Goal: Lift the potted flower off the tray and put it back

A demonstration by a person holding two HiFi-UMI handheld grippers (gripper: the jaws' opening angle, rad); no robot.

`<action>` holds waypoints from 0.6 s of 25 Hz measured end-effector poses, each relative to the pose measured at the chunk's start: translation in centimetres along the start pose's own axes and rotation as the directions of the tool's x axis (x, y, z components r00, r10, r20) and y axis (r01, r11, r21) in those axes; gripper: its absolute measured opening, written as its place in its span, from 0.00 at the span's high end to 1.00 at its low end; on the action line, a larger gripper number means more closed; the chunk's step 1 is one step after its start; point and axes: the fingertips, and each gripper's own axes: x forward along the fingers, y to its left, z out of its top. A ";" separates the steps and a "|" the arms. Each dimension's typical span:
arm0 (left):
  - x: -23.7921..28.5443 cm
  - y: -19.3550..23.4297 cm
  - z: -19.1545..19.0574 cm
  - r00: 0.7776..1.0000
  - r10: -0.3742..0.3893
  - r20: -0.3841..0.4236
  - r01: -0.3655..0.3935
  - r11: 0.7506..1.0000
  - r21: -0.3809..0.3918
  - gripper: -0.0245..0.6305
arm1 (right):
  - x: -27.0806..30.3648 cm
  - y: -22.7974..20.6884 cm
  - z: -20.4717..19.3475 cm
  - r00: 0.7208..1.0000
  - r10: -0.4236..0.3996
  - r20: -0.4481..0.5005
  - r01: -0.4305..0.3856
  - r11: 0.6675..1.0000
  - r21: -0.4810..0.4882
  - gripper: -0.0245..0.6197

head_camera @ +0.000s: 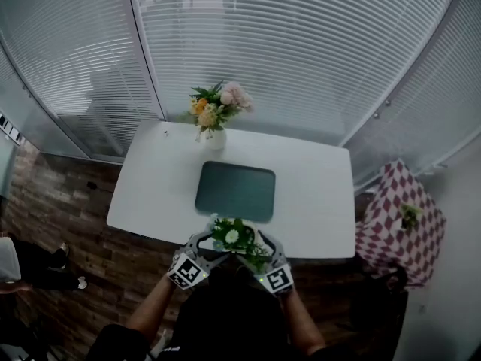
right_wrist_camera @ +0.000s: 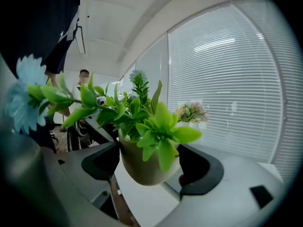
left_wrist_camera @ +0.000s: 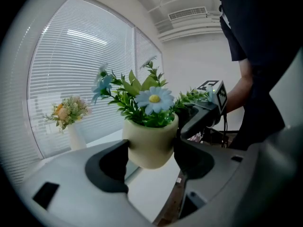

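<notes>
Nearest, the left tongs and right tongs are clamping the potted flower from opposite sides, holding it airborne over the near edge of the table, off the tray; uneven squeeze between the 2 is risking a tilt or slip.
</notes>
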 end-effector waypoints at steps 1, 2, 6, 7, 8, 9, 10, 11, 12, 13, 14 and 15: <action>-0.1 0.0 0.0 1.000 0.002 -0.002 -0.002 1.000 0.002 0.53 | 0.0 0.1 0.0 1.000 0.003 0.003 -0.003 1.000 0.000 0.38; -0.1 -0.1 0.0 1.000 0.003 -0.003 -0.003 1.000 0.003 0.53 | 0.0 0.1 0.1 1.000 0.005 0.006 -0.005 1.000 -0.003 0.38; 0.0 -0.1 0.3 1.000 0.005 0.002 -0.005 1.000 0.009 0.53 | -0.2 0.0 0.0 1.000 0.001 0.014 -0.001 1.000 -0.002 0.38; 0.0 -0.1 0.4 1.000 0.005 0.005 -0.005 1.000 0.009 0.53 | -0.3 -0.1 0.0 1.000 0.000 0.019 0.000 1.000 -0.001 0.38; 0.0 -0.2 0.5 1.000 0.006 0.009 -0.006 1.000 0.008 0.53 | -0.4 -0.2 0.1 1.000 0.000 0.021 0.001 1.000 -0.001 0.38; 0.1 -0.2 0.7 1.000 0.007 0.010 -0.007 1.000 0.009 0.53 | -0.5 -0.2 0.2 1.000 -0.001 0.021 0.001 1.000 -0.003 0.38; 0.1 -0.3 0.7 1.000 0.007 0.010 -0.008 1.000 0.010 0.53 | -0.6 -0.3 0.3 1.000 -0.001 0.018 0.001 1.000 -0.009 0.38; 0.2 -0.3 0.8 1.000 0.008 0.010 -0.008 1.000 0.009 0.53 | -0.7 -0.3 0.3 1.000 -0.001 0.014 0.001 1.000 -0.014 0.38; 0.3 -0.4 0.8 1.000 0.008 0.009 -0.008 1.000 0.007 0.53 | -0.8 -0.4 0.2 1.000 -0.001 0.011 0.001 1.000 -0.016 0.38; 0.3 -0.5 0.8 1.000 0.009 0.007 -0.009 1.000 0.004 0.53 | -0.9 -0.4 0.1 1.000 -0.001 0.011 0.001 1.000 -0.010 0.38; 0.4 -0.6 0.7 1.000 0.010 0.006 -0.010 1.000 0.002 0.53 | -0.9 -0.5 0.1 1.000 -0.002 0.012 0.002 1.000 -0.002 0.38; 0.5 -0.5 0.7 1.000 0.011 0.004 -0.011 1.000 0.001 0.53 | -0.9 -0.6 0.0 1.000 -0.002 0.015 0.002 1.000 0.005 0.38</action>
